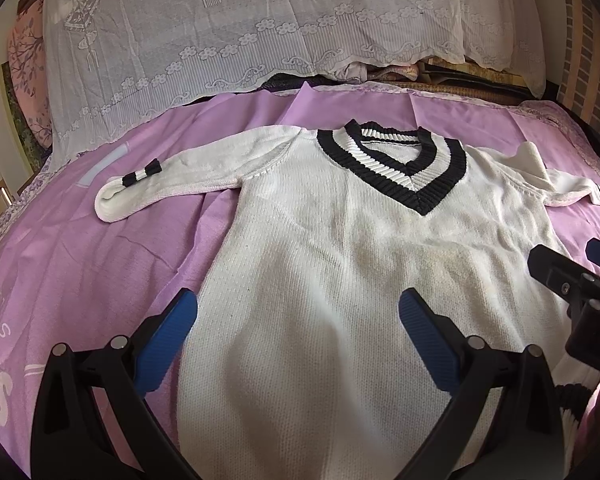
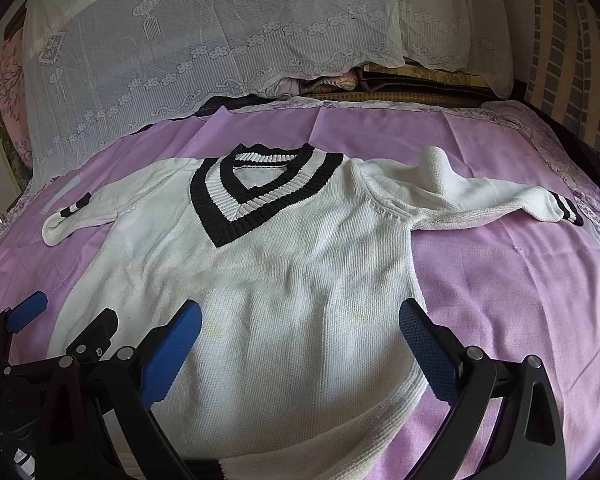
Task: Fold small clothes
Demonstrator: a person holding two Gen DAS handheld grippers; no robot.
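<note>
A white sweater [image 1: 331, 280] lies flat on the bed [image 1: 100, 248]. Both the left hand-held gripper [image 1: 298, 320] and the right hand-held gripper [image 2: 300, 328] gape wide, empty. Only the right view shows the hem [image 2: 379, 420].

Both wrist views: low, close over sweater [image 1: 339, 280] hem, facing toward collar and lace cover [image 1: 220, 40] at bed's far end. Left cam sits nearer left side, right cam [image 2: 300, 280] nearer right. Shared: sweater body, both sleeves, purple sheet [image 2: 499, 280], each other's gripper at frame edge.
</note>
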